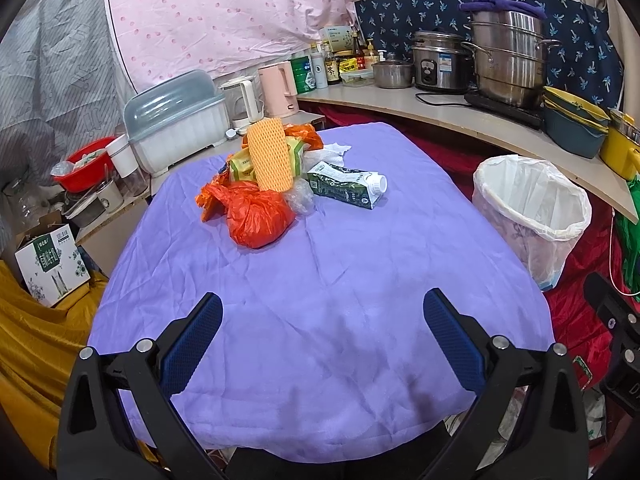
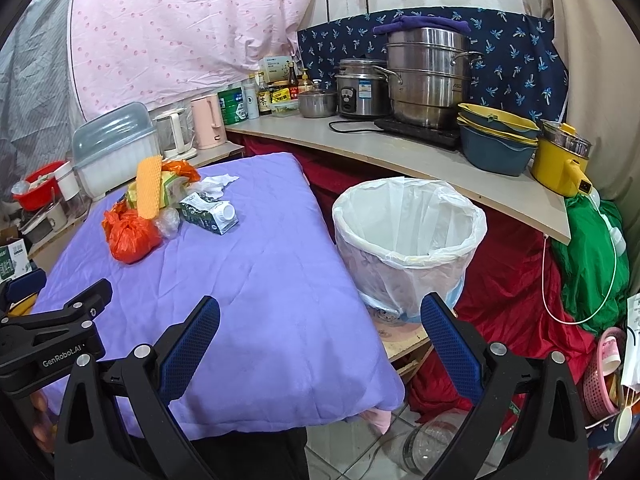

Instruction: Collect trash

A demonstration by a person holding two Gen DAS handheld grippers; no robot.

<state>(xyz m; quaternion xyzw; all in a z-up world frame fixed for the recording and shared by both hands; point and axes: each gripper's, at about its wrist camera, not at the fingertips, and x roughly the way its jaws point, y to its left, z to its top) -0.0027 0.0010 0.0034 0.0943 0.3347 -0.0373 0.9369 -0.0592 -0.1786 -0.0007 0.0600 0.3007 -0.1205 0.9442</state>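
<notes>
Your left gripper (image 1: 322, 312) and right gripper (image 2: 320, 314) both hover wide open and empty over the purple cloth-covered table (image 1: 320, 280), the heap of trash—knotted orange plastic bag (image 1: 256, 216), green-and-white milk carton (image 1: 346, 188), orange foam net sleeve (image 1: 270, 154)—lying at its far end, the white-lined bin (image 2: 408, 232) just beside its right edge.

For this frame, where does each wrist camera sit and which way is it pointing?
Left wrist: sits behind the open left gripper, low over the near end of the purple cloth, facing the trash pile; the right gripper's edge shows at far right.
Right wrist: sits behind the open right gripper, straddling the cloth's right edge, facing the lined bin; the left gripper's body shows at lower left.
Shared: pile, milk carton, bin, counter pots.
</notes>
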